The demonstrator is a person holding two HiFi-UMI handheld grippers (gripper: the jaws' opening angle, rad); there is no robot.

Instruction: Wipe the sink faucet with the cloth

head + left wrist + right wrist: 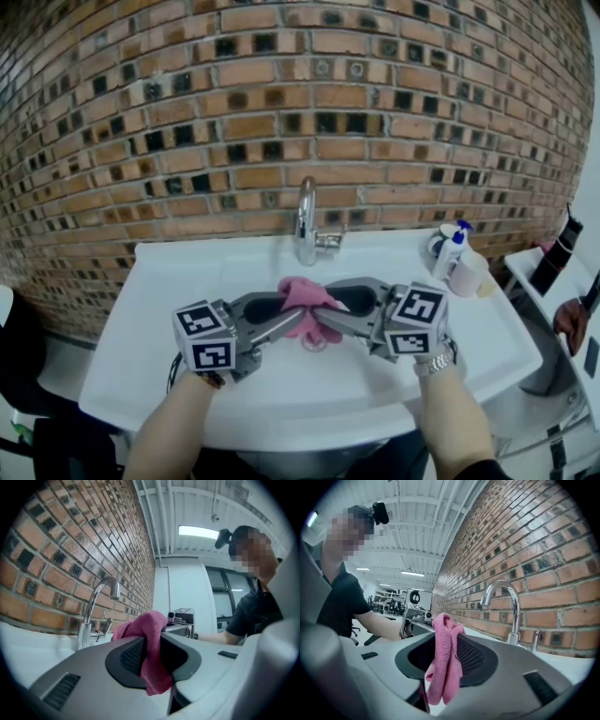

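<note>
The left tool (289, 319) clamps just a fold of the cloth (302, 296) while the right tool (326, 317) stands apart around it, so the cloth may slip into the sink (187, 281).

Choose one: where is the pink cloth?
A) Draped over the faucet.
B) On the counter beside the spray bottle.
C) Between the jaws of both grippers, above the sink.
C: the pink cloth sits between the jaws of the left gripper and the right gripper, in front of the faucet.

grey left tongs (298, 317), right tongs (322, 314); black-white marker cubes (206, 336); silver wristwatch (433, 364)
</note>
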